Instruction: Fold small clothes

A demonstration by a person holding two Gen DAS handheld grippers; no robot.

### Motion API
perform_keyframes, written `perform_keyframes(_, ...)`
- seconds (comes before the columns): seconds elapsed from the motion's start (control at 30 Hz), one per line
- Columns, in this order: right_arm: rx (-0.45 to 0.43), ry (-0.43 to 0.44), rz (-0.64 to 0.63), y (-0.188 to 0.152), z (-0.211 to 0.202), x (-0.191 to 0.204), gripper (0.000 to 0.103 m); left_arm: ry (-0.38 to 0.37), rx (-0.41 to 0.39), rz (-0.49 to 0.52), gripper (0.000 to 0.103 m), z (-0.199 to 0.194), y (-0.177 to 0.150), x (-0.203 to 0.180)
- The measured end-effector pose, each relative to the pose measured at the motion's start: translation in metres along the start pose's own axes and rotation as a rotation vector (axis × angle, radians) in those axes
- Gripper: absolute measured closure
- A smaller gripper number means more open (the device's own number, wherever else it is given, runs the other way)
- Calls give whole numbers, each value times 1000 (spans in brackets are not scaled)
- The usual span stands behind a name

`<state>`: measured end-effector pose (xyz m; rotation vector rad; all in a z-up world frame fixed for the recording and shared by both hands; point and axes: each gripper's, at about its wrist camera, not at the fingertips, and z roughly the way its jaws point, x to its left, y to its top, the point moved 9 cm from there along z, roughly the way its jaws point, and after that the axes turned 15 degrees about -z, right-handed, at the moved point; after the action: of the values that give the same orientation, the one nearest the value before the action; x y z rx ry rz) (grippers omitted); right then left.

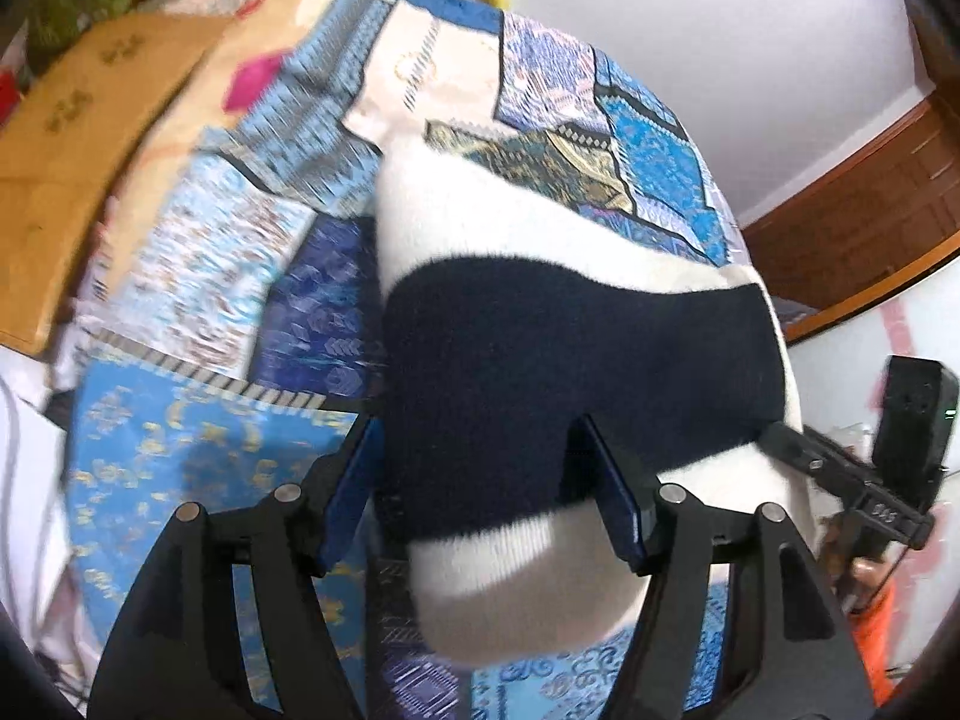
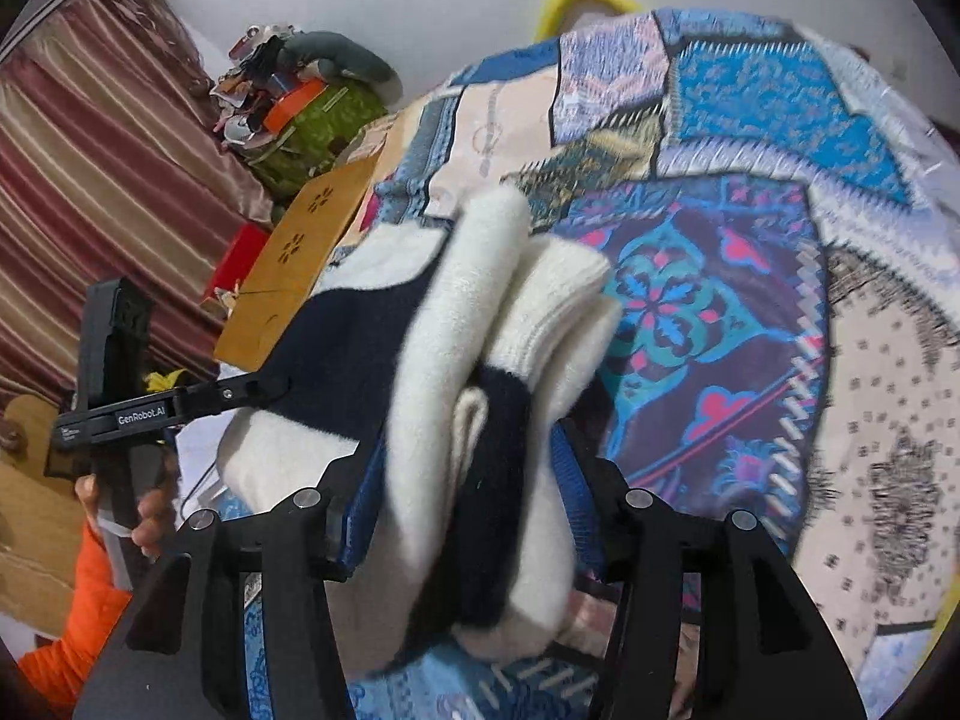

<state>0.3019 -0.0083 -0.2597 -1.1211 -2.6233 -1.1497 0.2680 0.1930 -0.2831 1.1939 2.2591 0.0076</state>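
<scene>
Both the left gripper (image 1: 480, 474) and right gripper (image 2: 462, 498) are clenching the white-and-navy knit garment (image 1: 540, 360) over the patchwork bedspread (image 1: 198, 276); no container is showing.

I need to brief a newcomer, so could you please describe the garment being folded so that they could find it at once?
Find the blue patchwork bedspread covering the bed. On it lies a fluffy white garment with a navy band, between both grippers. It is the only plain, unpatterned fabric there.

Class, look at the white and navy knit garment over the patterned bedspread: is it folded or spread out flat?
Folded. In the right wrist view the garment shows several stacked layers with doubled edges, bunched between the right tongs.
</scene>
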Motion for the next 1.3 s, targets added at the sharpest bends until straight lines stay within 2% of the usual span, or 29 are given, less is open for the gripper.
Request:
perform_keyframes(0.1, -57, -32, -28, 7, -27, 6, 53, 45, -79, 47, 37, -26, 0, -3)
perform_keyframes(0.2, -125, -66, -71, 18, -56, 18, 53, 58, -169, 94, 37, -58, -2, -15)
perform_keyframes(0.47, -353, -163, -222, 41, -140, 73, 53, -15, -437, 208, 37, -161, -18, -76)
perform_keyframes(0.67, -512, -243, -314, 44, -192, 115, 53, -52, -646, 294, 37, -232, -48, -113)
perform_keyframes(0.83, -621, -295, -366, 40, -223, 145, 53, -42, -802, 365, 37, -269, -78, -131)
perform_keyframes(1.03, -688, -334, -383, 31, -235, 164, 53, -25, -933, 409, 36, -291, -105, -141)
perform_keyframes(1.1, -694, -346, -376, 29, -234, 162, 42, -32, -945, 412, 33, -293, -110, -142)
perform_keyframes(1.17, -697, -367, -366, 26, -235, 161, 35, -42, -955, 405, 24, -294, -113, -142)
perform_keyframes(1.23, -695, -380, -361, 23, -236, 159, 31, -45, -966, 399, 18, -294, -117, -141)
perform_keyframes(1.3, -689, -392, -351, 21, -237, 157, 22, -41, -970, 395, 13, -294, -118, -140)
